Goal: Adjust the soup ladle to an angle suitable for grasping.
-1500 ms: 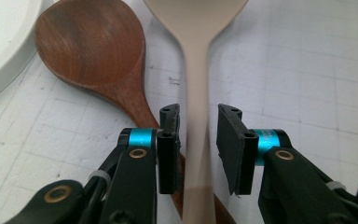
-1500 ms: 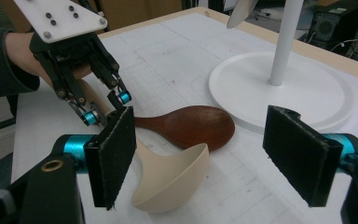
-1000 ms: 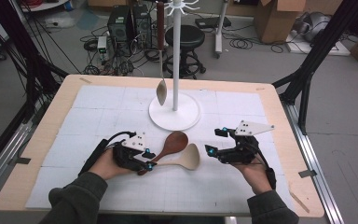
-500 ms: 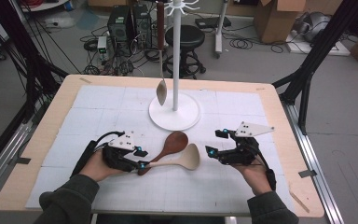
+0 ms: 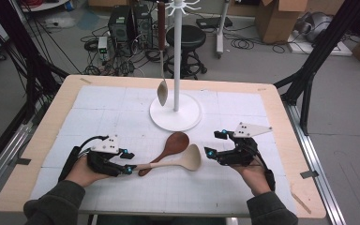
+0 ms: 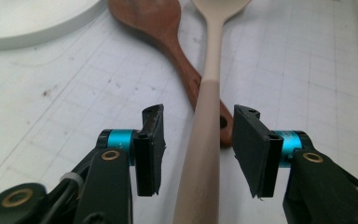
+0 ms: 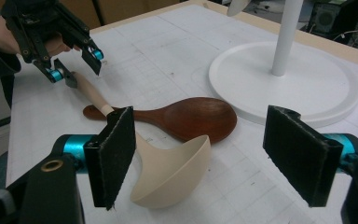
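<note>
Left gripper (image 6: 198, 154) sits low at the near-left of the table w/ its jaws about half apart, and they've just been opening; the pale cream plastic ladle's (image 5: 178, 161) handle runs between the black pads (image 6: 150, 149) but there's daylight on both sides, so nothing's clamped. Ladle lies flat on the white gridded mat (image 5: 243, 108), its handle crossing over the dark brown wooden spoon (image 5: 171, 145), bowl end pointing toward the right gripper (image 5: 212, 143). That one hovers just beside the ladle bowl, jaws wide, empty.

Risks as I see it: handle isn't centred btwn the pads, so a quick close could shove it sideways rather than pinch it. Ladle rests on the wooden spoon, so any drag or lift prob. nudges that spoon too, maybe toward the white round stand base (image 5: 176, 115). Smooth tapered handle + bowl-heavy end = likely to pivot or slip if grabbed this far back.
</note>
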`<move>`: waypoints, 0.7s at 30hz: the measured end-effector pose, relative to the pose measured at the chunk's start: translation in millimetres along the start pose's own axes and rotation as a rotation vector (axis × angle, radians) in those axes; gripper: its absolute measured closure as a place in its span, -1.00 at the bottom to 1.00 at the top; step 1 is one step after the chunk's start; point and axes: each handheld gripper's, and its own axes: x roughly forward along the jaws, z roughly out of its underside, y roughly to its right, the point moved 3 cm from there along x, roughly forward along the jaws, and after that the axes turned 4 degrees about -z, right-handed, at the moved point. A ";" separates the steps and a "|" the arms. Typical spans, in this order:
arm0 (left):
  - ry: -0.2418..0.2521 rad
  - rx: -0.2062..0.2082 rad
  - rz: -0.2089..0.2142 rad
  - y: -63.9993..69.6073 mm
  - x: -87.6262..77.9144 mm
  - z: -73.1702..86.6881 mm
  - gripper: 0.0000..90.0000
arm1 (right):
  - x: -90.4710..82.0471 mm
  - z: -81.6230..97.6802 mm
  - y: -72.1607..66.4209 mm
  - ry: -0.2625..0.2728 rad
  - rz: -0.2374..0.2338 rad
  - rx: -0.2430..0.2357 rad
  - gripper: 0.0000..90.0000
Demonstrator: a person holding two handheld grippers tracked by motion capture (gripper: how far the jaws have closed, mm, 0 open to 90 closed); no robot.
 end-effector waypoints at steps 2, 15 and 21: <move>0.006 -0.003 -0.005 -0.5 -3.1 3.8 0.18 | 0.4 -0.1 0.1 -0.001 -0.001 -0.003 -0.45; -0.011 -0.039 -0.016 -4.6 -14.4 31.9 0.13 | 5.4 -0.5 -1.8 -0.015 -0.005 -0.003 -0.45; -0.027 -0.046 0.009 -4.1 -15.2 39.2 0.19 | 6.6 -0.5 -2.0 -0.016 -0.004 -0.007 -0.45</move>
